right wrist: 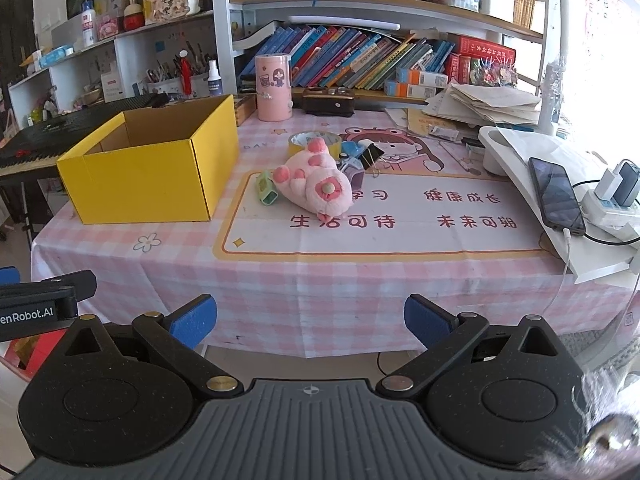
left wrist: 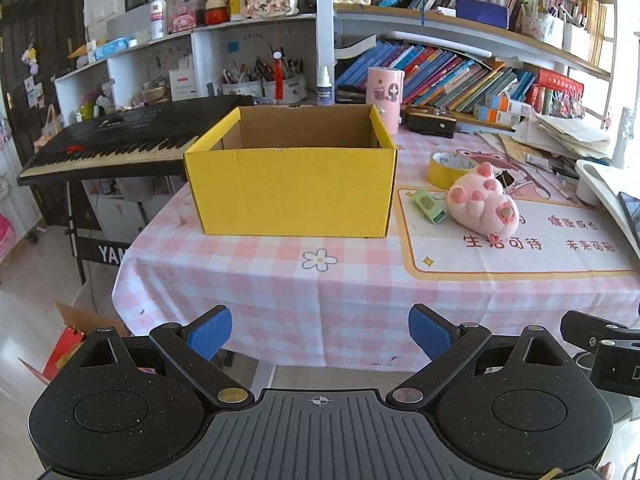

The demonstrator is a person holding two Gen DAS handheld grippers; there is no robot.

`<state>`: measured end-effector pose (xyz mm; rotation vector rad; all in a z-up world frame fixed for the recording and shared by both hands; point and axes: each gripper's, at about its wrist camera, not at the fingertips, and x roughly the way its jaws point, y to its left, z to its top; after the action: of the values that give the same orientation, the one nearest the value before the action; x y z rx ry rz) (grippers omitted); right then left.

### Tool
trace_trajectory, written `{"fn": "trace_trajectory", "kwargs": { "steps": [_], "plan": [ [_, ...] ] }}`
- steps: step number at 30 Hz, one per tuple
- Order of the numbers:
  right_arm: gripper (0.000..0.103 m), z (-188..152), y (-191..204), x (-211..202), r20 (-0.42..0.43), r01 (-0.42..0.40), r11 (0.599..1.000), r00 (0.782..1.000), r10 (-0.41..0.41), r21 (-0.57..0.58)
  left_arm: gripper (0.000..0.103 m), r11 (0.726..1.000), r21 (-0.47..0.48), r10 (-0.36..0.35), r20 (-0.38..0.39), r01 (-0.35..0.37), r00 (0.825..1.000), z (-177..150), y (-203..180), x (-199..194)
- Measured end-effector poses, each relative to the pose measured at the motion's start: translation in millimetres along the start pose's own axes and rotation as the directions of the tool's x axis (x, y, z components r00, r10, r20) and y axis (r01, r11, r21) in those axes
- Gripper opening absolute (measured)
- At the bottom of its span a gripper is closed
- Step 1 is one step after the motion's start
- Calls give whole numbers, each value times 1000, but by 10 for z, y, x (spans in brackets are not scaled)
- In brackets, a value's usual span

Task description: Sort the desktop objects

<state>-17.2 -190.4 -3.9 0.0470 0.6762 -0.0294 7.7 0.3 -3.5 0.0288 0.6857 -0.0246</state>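
Note:
An open yellow cardboard box [left wrist: 292, 192] [right wrist: 148, 176] stands on the pink checked tablecloth, empty as far as I see. Right of it lie a pink plush paw [left wrist: 482, 204] [right wrist: 316, 184], a small green object [left wrist: 430, 206] [right wrist: 267, 194], a yellow tape roll [left wrist: 450, 168] [right wrist: 314, 140] and a black binder clip [right wrist: 372, 156]. My left gripper [left wrist: 320, 334] is open and empty, in front of the table's near edge. My right gripper [right wrist: 310, 320] is open and empty, also short of the near edge.
A pink cylinder [right wrist: 273, 87], a black case [right wrist: 329, 102] and bookshelves stand at the back. A phone [right wrist: 556, 196] on a white stand, a charger strip [right wrist: 612, 200] and papers [right wrist: 492, 104] are on the right. A keyboard piano [left wrist: 120, 140] stands left of the table.

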Motion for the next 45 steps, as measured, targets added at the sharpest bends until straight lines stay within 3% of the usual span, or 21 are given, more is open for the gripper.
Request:
{"fn": "trace_trajectory", "kwargs": {
  "steps": [45],
  "plan": [
    [101, -13, 84, 20, -5, -14, 1000, 1000, 14, -6, 97, 999, 36, 14, -18, -14, 1000, 7, -9, 48]
  ]
}}
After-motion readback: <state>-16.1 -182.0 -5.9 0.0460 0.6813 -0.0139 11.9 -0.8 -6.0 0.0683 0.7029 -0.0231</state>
